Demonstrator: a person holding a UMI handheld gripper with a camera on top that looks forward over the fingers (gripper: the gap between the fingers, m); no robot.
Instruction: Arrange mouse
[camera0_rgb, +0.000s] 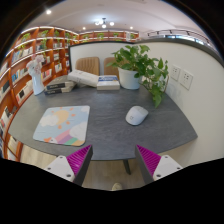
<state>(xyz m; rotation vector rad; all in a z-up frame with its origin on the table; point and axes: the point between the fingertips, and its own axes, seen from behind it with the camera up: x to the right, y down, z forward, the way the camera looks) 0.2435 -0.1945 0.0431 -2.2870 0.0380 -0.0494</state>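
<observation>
A pale grey mouse (136, 115) lies on the grey table (110, 130), toward its right side, below the leaves of a potted plant. A pastel patterned mouse mat (62, 125) lies on the table's left part, well apart from the mouse. My gripper (113, 165) is held back from the table's near edge, its magenta pads (78, 160) wide apart and nothing between them. The fingers are open. Between them I see only the floor and a table leg.
A leafy plant in a white pot (131, 72) stands at the back right. Books (107, 83) and a white figurine (37, 72) sit at the back. Bookshelves (25, 60) line the left wall. A wooden chair (88, 66) stands behind the table.
</observation>
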